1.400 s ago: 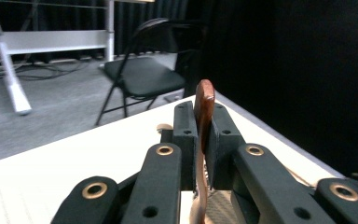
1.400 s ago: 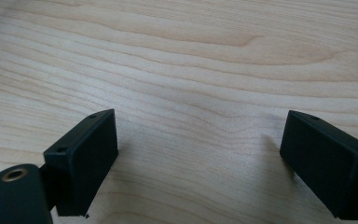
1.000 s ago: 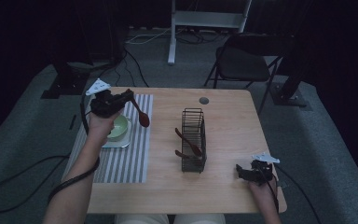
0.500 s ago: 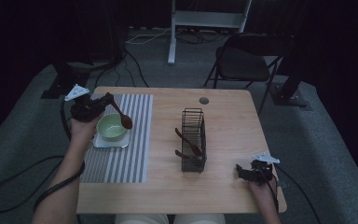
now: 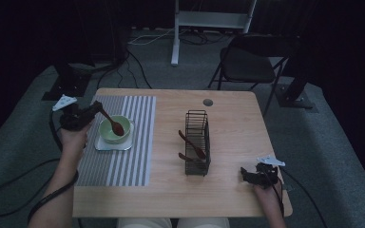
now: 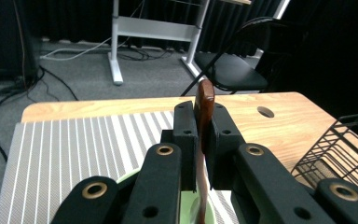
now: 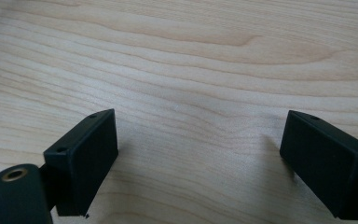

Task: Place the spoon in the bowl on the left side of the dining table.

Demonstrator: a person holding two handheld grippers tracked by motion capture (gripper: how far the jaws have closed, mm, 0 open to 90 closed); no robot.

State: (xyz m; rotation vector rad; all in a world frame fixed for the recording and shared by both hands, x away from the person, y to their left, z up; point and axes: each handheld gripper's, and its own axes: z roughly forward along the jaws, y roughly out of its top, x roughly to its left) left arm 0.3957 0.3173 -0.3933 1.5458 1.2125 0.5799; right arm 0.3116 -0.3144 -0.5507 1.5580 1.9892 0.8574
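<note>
Dim room, dark surroundings, soft shadows

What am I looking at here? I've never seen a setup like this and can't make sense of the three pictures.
A person sits at a table, holding a hand-held two-jaw gripper in each hand. The high view looks down from above. The other two views come from cameras riding on the grippers, looking along their black jaws. The left gripper is shut on a brown spoon, its end over a green bowl on a striped mat. A wire rack holds more spoons. The right gripper rests open on bare wood.
</note>
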